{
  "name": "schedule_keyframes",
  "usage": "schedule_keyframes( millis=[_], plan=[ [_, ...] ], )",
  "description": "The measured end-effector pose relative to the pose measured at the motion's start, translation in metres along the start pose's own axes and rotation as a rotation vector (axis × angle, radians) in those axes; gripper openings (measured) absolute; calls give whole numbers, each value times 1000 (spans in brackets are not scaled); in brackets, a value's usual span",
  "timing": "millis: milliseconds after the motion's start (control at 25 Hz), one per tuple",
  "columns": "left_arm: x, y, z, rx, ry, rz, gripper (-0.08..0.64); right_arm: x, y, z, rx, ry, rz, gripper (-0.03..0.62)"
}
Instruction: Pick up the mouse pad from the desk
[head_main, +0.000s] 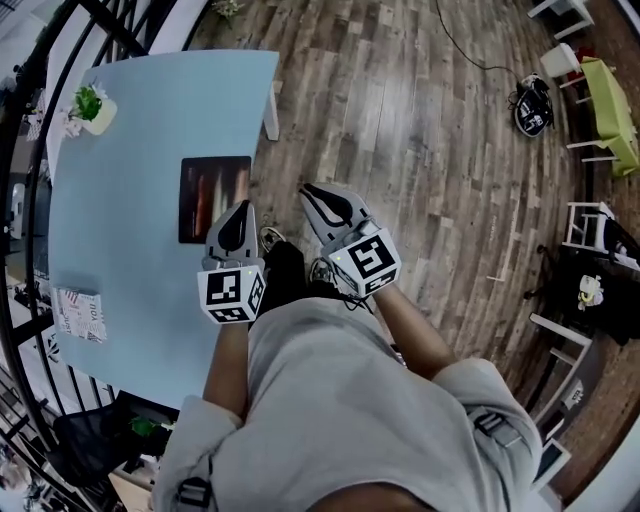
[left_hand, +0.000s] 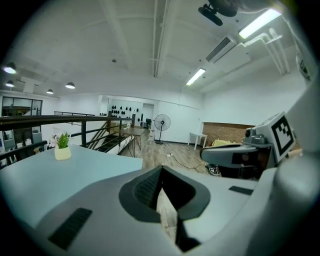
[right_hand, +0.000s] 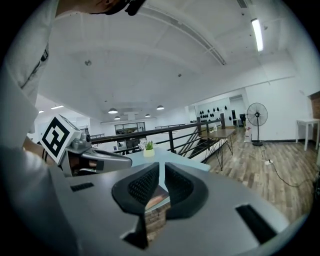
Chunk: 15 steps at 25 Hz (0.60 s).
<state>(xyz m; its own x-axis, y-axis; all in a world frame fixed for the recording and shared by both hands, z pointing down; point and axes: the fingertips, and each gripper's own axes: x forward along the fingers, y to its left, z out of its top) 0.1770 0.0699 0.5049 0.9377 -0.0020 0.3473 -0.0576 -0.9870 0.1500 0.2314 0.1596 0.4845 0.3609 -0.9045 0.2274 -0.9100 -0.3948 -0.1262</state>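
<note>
The mouse pad (head_main: 214, 199) is a dark rectangle with reddish stripes, lying flat near the right edge of the light blue desk (head_main: 130, 230). My left gripper (head_main: 243, 207) hovers just off the pad's right edge with its jaws together and nothing in them; in the left gripper view (left_hand: 161, 170) the pads meet at the tip. My right gripper (head_main: 308, 190) hangs over the wood floor to the right of the desk, its jaws a narrow slit apart and empty (right_hand: 161, 167). Through that slit a strip of the mouse pad (right_hand: 156, 200) shows.
A small potted plant (head_main: 92, 108) stands at the desk's far left corner, and a patterned flat item (head_main: 80, 312) lies at its near left. A black railing (head_main: 30, 120) runs along the desk's left side. White chairs and a green table (head_main: 610, 100) stand far right on the wood floor.
</note>
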Motion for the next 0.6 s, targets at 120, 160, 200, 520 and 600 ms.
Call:
schedule_keyframes(
  millis=[120, 160, 200, 520, 600],
  plan=[
    [17, 22, 3, -4, 17, -11, 12, 34, 0, -2, -29, 44, 36, 41],
    [22, 30, 4, -2, 20, -16, 12, 44, 1, -2, -40, 58, 48, 41],
    [27, 38, 6, 0, 21, -19, 12, 54, 2, -2, -53, 69, 61, 41],
    [38, 82, -1, -35, 56, 34, 12, 109, 17, -9, -88, 143, 181, 41],
    [34, 89, -10, -64, 76, 73, 12, 116, 21, -14, -88, 167, 228, 41]
  ],
)
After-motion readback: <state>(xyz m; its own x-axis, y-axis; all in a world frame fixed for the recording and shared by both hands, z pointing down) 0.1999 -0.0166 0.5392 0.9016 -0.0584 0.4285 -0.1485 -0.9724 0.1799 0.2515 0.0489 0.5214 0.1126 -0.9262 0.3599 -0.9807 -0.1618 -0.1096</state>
